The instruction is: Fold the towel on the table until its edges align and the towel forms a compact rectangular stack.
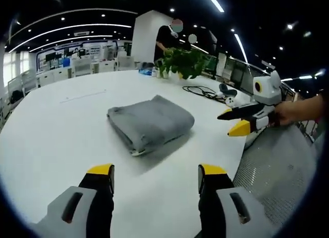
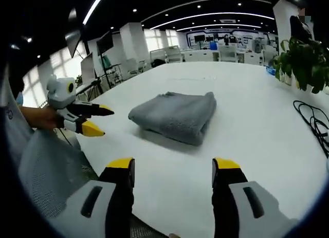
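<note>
The white surface [image 1: 61,130] is seen spreading wide. The folded grey towel [image 1: 150,122] is laid at its centre, at 12 o'clock from both hand-held grippers. The left hand-held gripper [image 1: 156,177] and the right hand-held gripper [image 2: 174,172] are held apart from it, jaws spread and empty.

Across the top of your left gripper view, long curved white ceiling light strips [image 1: 67,28] cross a dark ceiling; rows of pale office desks [image 1: 77,66], seemingly, fill the upper left, beside a broad white square pillar [image 1: 146,37].
</note>
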`<state>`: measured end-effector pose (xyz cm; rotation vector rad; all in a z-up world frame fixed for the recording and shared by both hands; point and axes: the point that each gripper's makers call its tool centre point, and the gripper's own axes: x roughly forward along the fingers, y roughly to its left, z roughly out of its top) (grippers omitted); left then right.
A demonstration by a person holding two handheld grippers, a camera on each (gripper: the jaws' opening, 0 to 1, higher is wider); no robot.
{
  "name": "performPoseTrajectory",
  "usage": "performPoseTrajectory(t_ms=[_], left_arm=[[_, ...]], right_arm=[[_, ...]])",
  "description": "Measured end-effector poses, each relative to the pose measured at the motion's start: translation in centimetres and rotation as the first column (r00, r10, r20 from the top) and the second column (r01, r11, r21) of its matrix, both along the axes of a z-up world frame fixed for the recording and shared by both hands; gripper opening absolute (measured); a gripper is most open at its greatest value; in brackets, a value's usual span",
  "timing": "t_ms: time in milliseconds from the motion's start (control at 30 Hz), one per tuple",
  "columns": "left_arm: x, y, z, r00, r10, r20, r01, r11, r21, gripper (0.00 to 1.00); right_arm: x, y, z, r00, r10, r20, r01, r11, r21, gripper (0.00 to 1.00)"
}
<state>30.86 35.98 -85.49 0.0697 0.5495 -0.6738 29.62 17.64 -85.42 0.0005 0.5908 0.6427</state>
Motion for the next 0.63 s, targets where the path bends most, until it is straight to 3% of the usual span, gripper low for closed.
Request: performPoseTrajectory(t_ms=[633], left_arm=[[-0.31, 0.41, 0.02, 1.000, 0.020, -0.022, -0.020, 1.000, -0.006, 0.69]], right_arm=[[-0.21, -0.32, -0.67, 1.000, -0.008, -0.027, 0.008, 1.000, -0.019, 0.58]])
